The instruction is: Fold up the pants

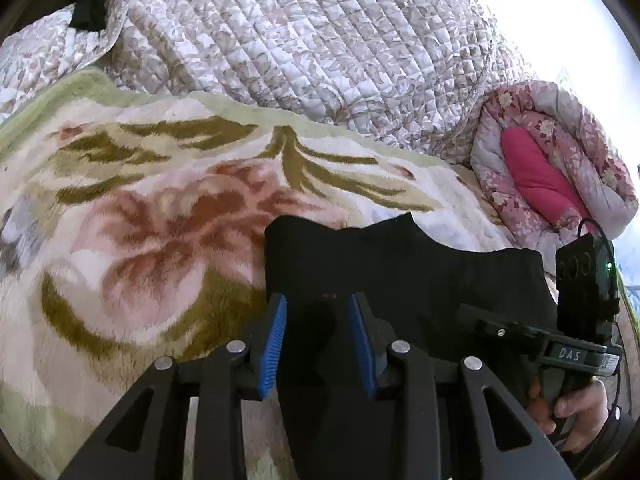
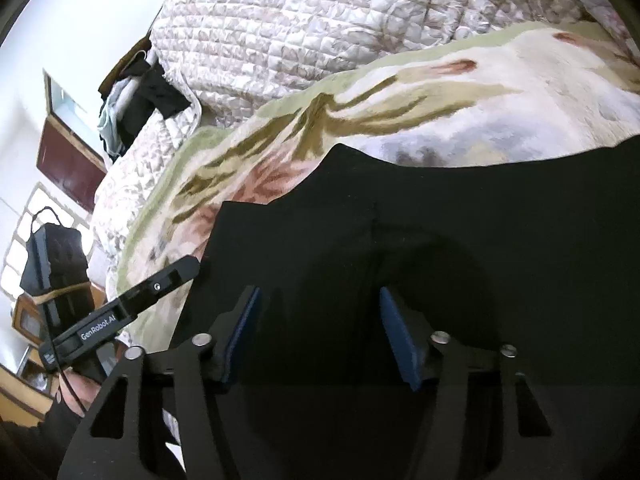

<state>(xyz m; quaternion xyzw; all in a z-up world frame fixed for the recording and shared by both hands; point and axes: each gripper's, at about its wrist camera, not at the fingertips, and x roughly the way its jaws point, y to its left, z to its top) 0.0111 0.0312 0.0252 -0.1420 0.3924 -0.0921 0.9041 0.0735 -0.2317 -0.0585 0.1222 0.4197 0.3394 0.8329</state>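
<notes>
Black pants lie flat on a floral fleece blanket. My left gripper hovers over their left edge, blue pads apart, with fabric beneath them and nothing pinched. The other gripper's finger and a hand show at the right. In the right wrist view the pants fill the lower half. There my right gripper stands open just above the cloth, its pads clear of it. The left gripper's finger reaches the pants' left edge.
A quilted bedspread rises behind the blanket. A pink flowered quilt bundle lies at the right. A pile of clothes and a black bag sit to the left of the bed.
</notes>
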